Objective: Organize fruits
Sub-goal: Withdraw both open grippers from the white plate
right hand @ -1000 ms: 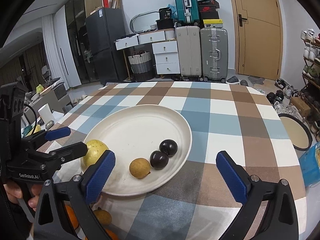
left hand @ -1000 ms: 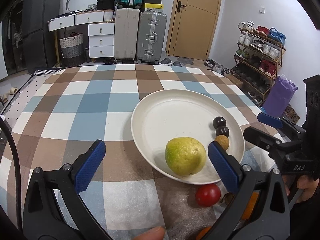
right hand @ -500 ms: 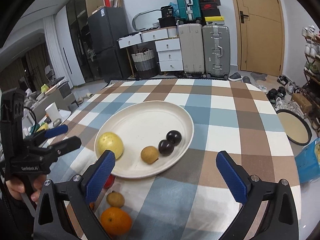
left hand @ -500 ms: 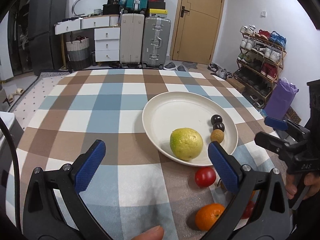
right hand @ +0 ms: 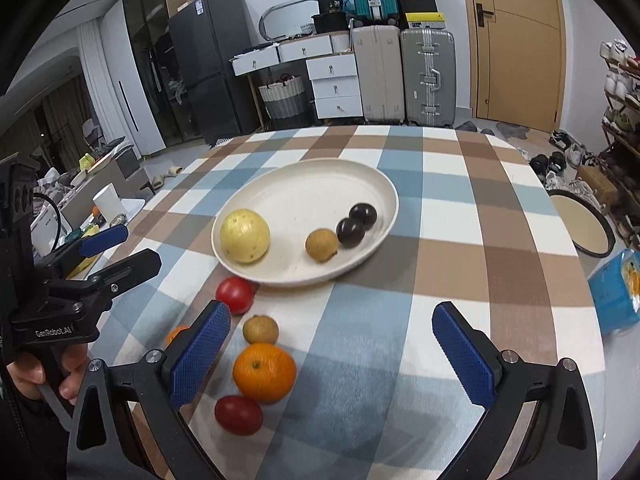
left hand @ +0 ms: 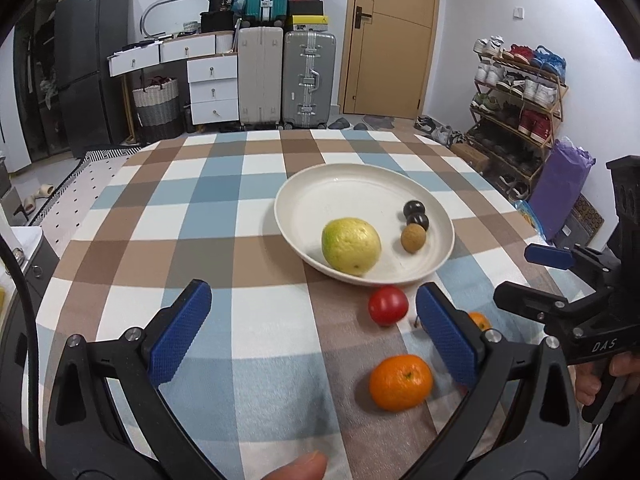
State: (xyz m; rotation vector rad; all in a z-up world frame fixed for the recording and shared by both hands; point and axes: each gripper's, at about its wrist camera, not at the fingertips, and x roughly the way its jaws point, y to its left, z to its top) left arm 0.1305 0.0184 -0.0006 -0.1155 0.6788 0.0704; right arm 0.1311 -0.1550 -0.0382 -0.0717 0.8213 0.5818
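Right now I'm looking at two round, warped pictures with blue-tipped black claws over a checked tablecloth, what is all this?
Those claws are two hand-held grippers, one in each of a person's hands. Each carries a wide-angle camera looking forward along its fingers, so one picture comes from the left gripper and the other from the right gripper. Both are open and hold nothing. On the table sits a white plate with a yellow-green fruit, a small brown fruit and two dark round fruits. Loose on the cloth: a large orange, two red fruits, another small brown one, and a small orange one, partly hidden.

Small orange (right hand: 176,334) behind gripper finger
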